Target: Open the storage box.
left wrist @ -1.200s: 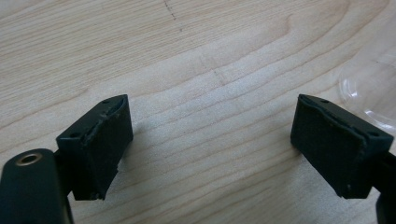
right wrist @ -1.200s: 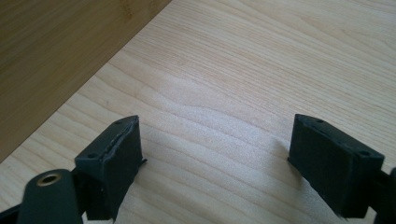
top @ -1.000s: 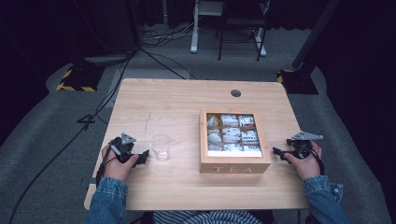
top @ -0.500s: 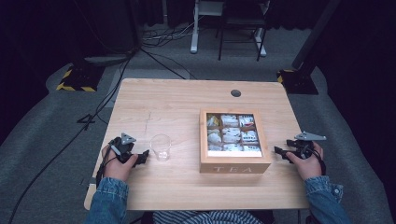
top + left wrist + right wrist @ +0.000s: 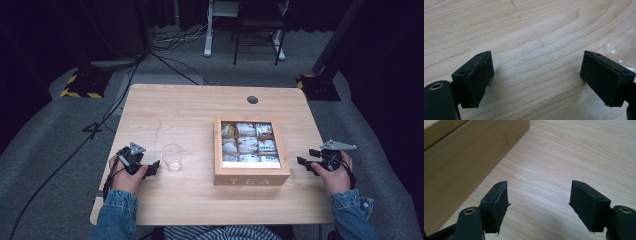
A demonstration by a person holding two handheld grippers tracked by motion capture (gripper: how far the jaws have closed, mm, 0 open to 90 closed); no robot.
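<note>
The left tongs [image 5: 152,167] rest on the pale wooden table [image 5: 190,110] with jaws spread wide around nothing, just beside the clear, upright drinking glass [image 5: 172,157]. The right tongs [image 5: 304,161] gape equally wide, empty, near the square wooden tea box [image 5: 250,176], whose "TEA" front faces the person.

Clear drinking glass [image 5: 621,53] cut off by frame edge; light wooden tea box [image 5: 461,167] cropped, packet labels unreadable.
</note>
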